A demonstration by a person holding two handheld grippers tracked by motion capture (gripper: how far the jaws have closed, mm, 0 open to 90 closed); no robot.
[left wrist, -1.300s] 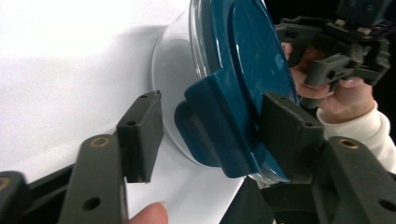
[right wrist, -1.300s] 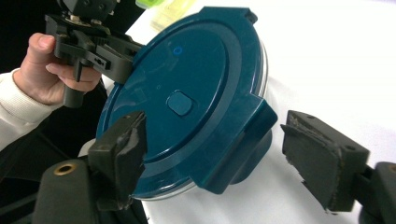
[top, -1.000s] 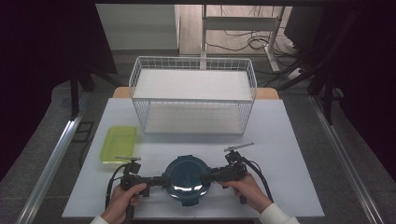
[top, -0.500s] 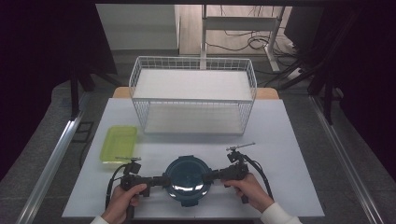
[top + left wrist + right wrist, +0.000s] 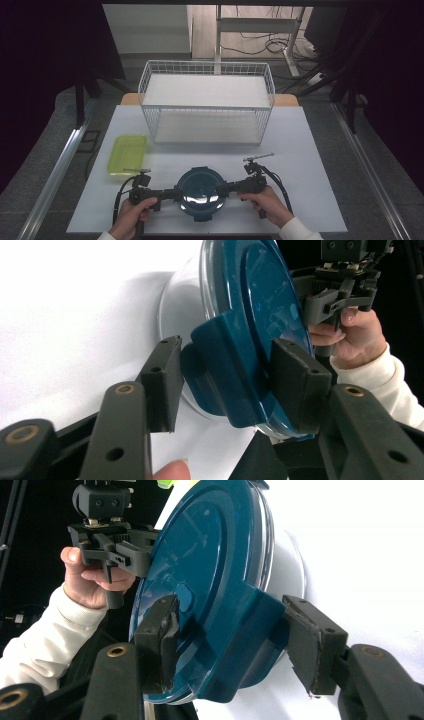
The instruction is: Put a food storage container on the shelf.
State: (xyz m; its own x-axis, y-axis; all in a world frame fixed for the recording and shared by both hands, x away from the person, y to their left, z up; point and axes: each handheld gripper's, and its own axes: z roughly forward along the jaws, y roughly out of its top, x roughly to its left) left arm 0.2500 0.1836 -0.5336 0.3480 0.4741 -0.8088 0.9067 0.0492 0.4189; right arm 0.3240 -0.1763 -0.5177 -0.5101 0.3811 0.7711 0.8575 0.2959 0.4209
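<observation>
Container (image 5: 201,194) lies flat, lid up, latch tabs facing each hand-held gripper.

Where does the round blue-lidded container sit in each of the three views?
High view: blue-lidded container at bottom centre, between both grippers.
Left gripper view: upper centre, its latch tab between the jaws.
Right gripper view: centre, tab between the jaws.
Shared landmark: the white table.

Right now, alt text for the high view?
A round dark-blue lidded container sits near the front of a white table, a hand-held gripper at each side of it. Behind stand a white wire basket and a yellow-green tray.
</observation>
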